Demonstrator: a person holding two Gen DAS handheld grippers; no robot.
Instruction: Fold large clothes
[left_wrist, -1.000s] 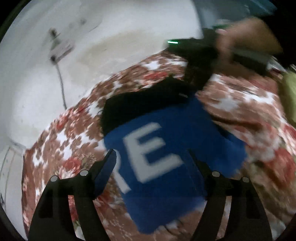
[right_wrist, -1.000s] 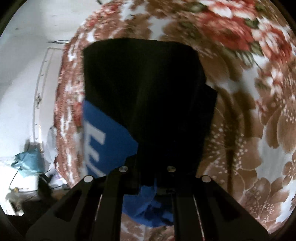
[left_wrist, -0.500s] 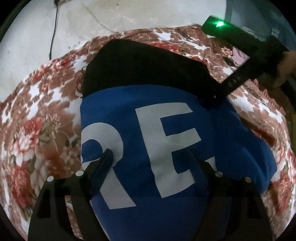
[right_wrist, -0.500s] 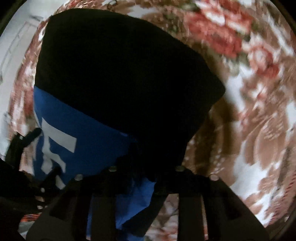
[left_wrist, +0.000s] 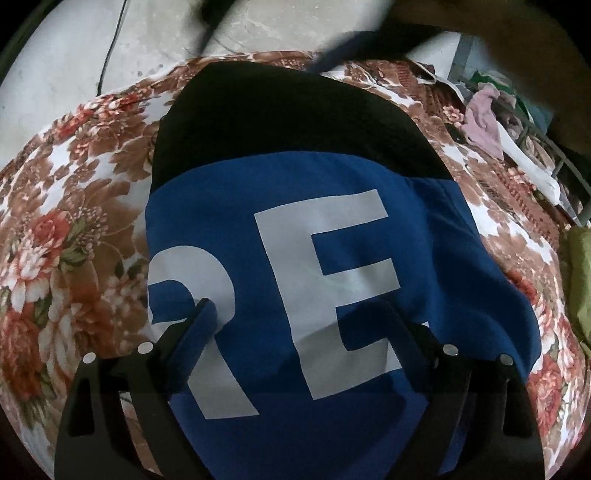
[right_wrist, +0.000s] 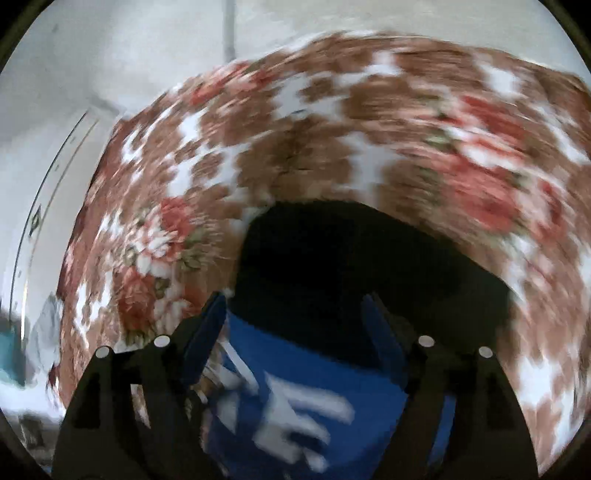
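A folded garment lies on the flowered bedspread (left_wrist: 66, 229). Its blue part (left_wrist: 436, 258) carries large white letters, and its black part (left_wrist: 288, 118) lies beyond that. My left gripper (left_wrist: 295, 314) hovers just over the blue part, its jaws wide apart and still opening, and nothing is pinched between its pads. In the blurred right wrist view the same garment (right_wrist: 332, 387) sits low in the frame, black part (right_wrist: 351, 258) above blue. My right gripper (right_wrist: 295, 306) is over it with jaws opening, and the cloth lies free below them.
The bedspread (right_wrist: 332, 129) covers the bed all round the garment. A pale wall (left_wrist: 66, 48) with a dark cable rises behind. At the far right lie loose clothes (left_wrist: 487, 118) by a metal rail, and an olive-green cloth (left_wrist: 580, 273) at the edge.
The right gripper has let go of the black cloth, opened and pulled back across the bed. The left gripper came down closer over the blue part and spread wider.
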